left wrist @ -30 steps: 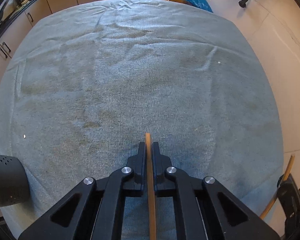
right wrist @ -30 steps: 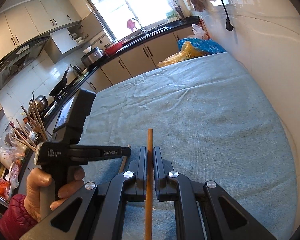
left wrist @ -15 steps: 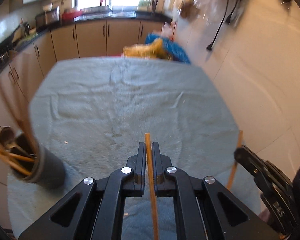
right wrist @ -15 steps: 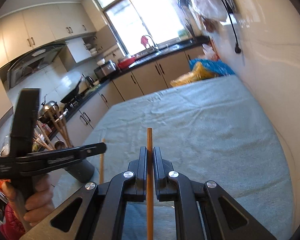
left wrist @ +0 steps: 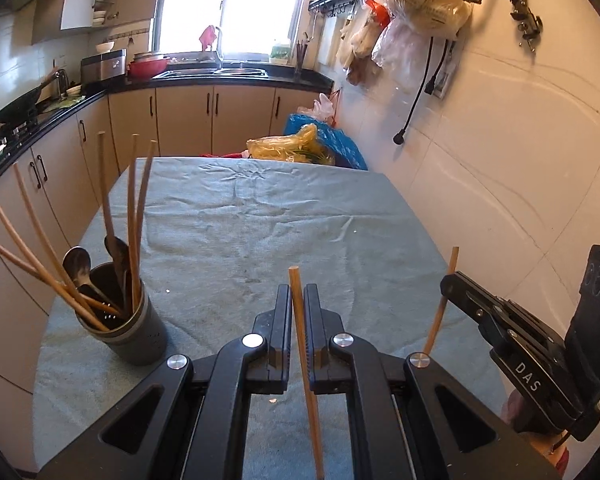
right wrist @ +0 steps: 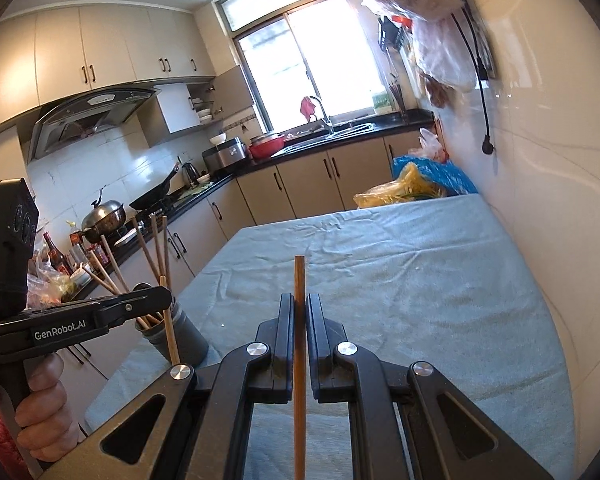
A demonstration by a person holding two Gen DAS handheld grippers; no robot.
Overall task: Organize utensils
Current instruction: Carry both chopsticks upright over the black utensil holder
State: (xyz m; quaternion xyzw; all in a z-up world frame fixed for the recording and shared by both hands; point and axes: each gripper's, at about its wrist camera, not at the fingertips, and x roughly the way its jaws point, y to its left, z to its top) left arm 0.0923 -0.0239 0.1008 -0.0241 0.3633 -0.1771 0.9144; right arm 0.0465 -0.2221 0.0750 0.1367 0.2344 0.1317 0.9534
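Observation:
My left gripper is shut on a wooden chopstick that stands up between its fingers, above the table. My right gripper is shut on a darker wooden chopstick. A dark grey utensil holder stands at the table's left edge, with several chopsticks and two spoons in it. It also shows in the right wrist view, partly behind the left gripper. The right gripper with its chopstick shows at the right of the left wrist view.
A wrinkled blue-grey cloth covers the table. Yellow and blue plastic bags lie at its far end. A tiled wall runs along the right side. Kitchen cabinets and a counter run along the left.
Both grippers have tilted up from looking down at the cloth to looking level across the kitchen. The utensil holder has come into view at the left. Both chopsticks stay gripped.

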